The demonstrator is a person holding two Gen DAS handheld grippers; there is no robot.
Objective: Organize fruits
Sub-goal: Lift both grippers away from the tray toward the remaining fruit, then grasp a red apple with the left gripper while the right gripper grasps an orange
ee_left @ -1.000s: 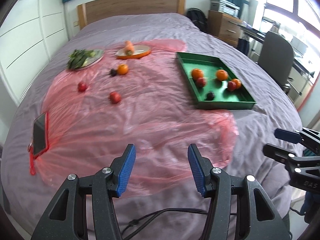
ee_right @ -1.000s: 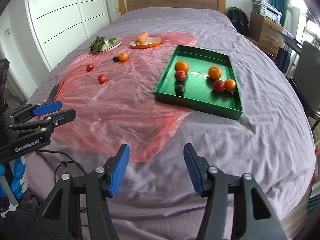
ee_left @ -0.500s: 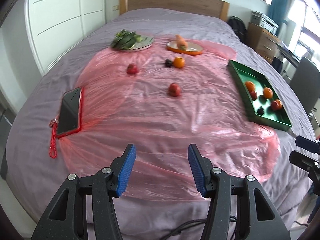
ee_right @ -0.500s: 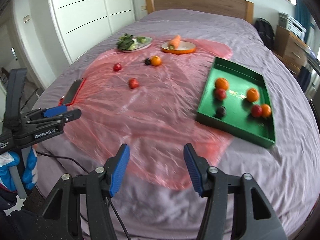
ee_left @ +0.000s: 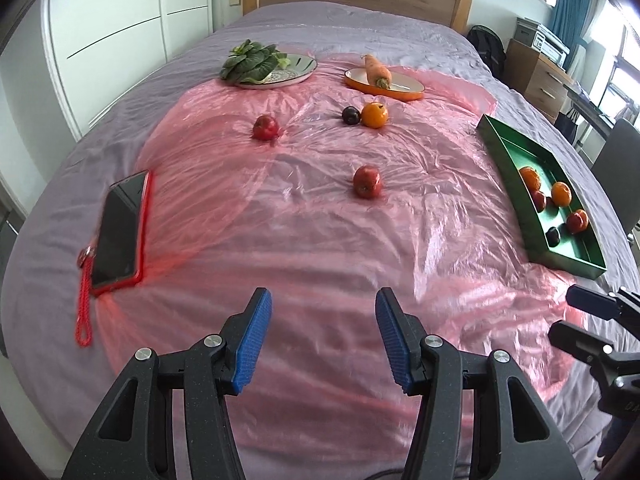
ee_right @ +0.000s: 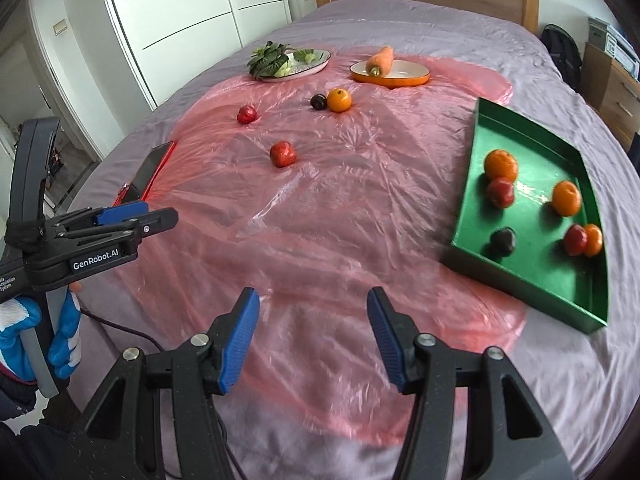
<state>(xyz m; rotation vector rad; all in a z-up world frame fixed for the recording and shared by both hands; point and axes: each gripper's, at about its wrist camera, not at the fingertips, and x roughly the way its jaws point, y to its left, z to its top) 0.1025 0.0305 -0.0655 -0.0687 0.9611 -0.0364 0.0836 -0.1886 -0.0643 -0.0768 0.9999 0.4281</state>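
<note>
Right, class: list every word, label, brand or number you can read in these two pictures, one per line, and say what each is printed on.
"GenRobot.AI": white print on the black side of the left tongs, seen in the right wrist view.
Small white print at the far left edge of the same body: cut off and too small to read.
Pale letters on the right tongs, at the left wrist view's right edge: cut off, unreadable.
No readable text elsewhere.

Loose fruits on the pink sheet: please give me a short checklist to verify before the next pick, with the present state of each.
1. Left gripper open, holding nothing: ok.
2. Right gripper open, holding nothing: ok.
3. Nearest red fruit lies apart from other things: ok.
4. Green tray has bare floor left: ok.
5. Orange clear of the dark plum: not ok, they sit side by side.
6. Fruit firmness: cannot tell.
</note>
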